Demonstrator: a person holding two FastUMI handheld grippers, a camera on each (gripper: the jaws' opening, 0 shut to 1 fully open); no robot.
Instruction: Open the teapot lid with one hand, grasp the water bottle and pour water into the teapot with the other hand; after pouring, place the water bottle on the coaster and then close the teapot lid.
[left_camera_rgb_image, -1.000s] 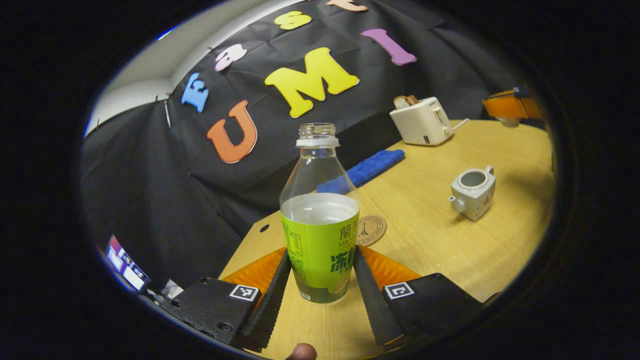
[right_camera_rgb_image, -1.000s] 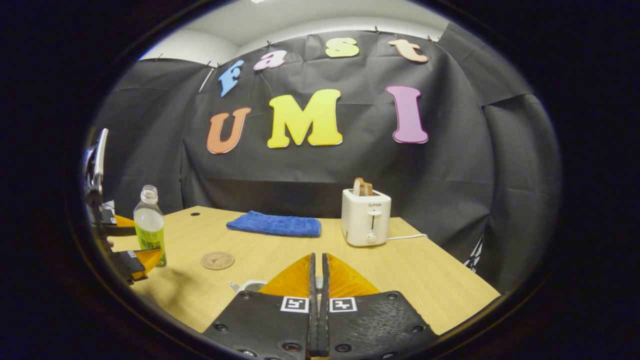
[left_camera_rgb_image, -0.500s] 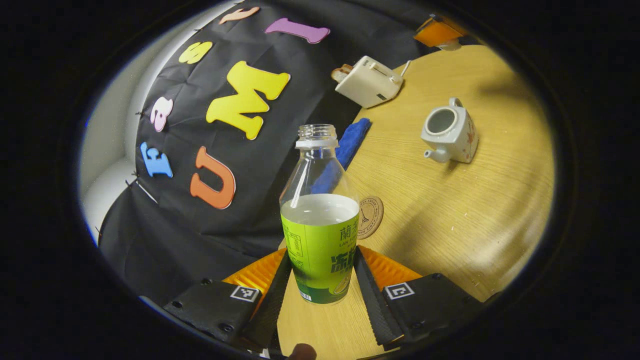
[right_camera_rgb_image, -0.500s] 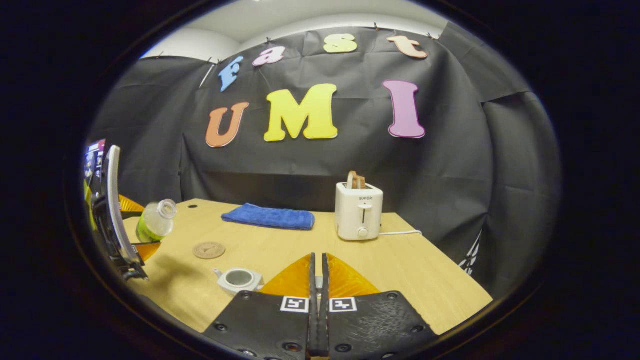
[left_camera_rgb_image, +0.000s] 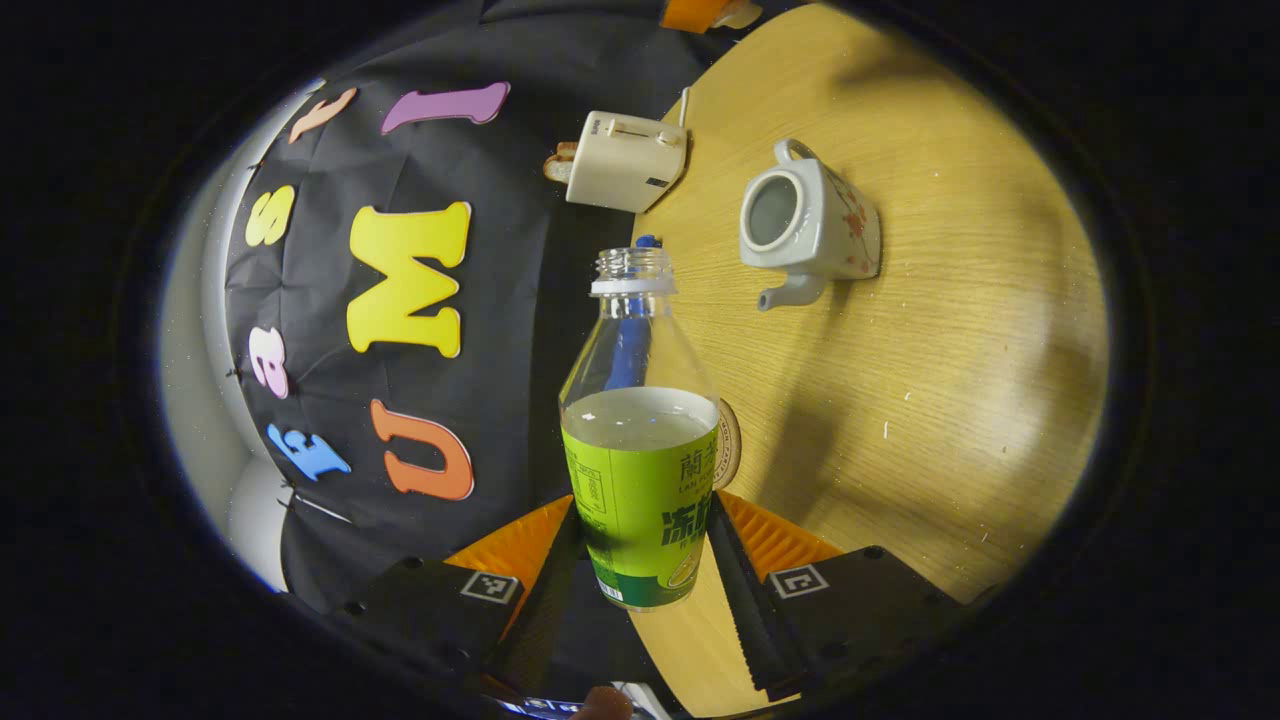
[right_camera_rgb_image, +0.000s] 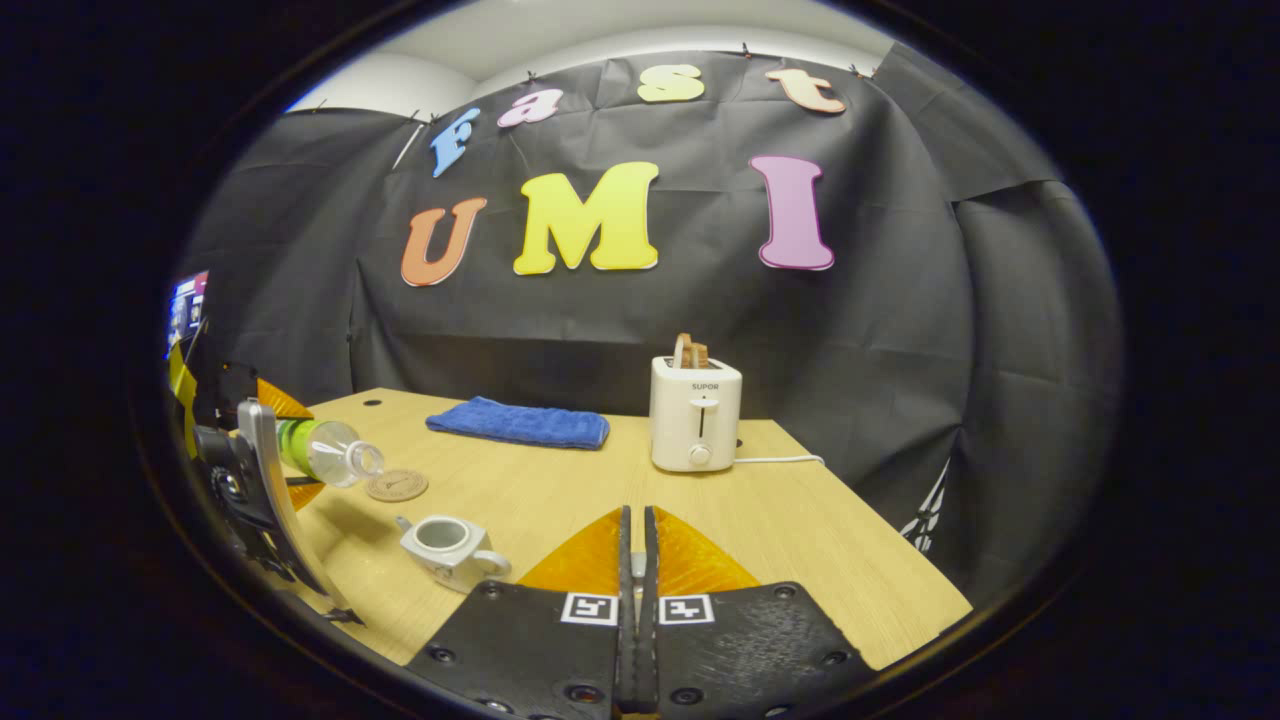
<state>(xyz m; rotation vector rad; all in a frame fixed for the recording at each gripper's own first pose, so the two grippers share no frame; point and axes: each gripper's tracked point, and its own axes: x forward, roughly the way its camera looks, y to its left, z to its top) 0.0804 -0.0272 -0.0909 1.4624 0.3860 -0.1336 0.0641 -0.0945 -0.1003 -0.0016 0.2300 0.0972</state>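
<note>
- My left gripper (left_camera_rgb_image: 640, 560) has its fingers clamped on the water bottle (left_camera_rgb_image: 640, 470), one each side of the green label; cap off, water sits abt at the label's top edge.
- In the right gripper view the bottle (right_camera_rgb_image: 325, 452) lies tipped nearly flat, mouth aimed toward the teapot (right_camera_rgb_image: 445, 545) but short of it, up in the air over the surface (right_camera_rgb_image: 800, 540).
- Teapot (left_camera_rgb_image: 808, 225) is at abt 1 o'clock from the bottle neck in the left gripper view, lid off, opening bare, spout turned toward the bottle, well apart from it.
- Coaster (right_camera_rgb_image: 396, 486) lies flat on the surface just under the bottle mouth in the right gripper view, at abt 11 o'clock from the teapot; in the left gripper view it peeks out behind the bottle's right side (left_camera_rgb_image: 727, 443).
- My right gripper (right_camera_rgb_image: 636, 600) has fingers pressed together; can't tell what's pinched between them, if anything.
- Blue towel (right_camera_rgb_image: 518, 423) and white toaster (right_camera_rgb_image: 694, 412) w/ bread in its slot sit at the far edge nr the cloth wall, toaster at 3 o'clock of the towel.
</note>
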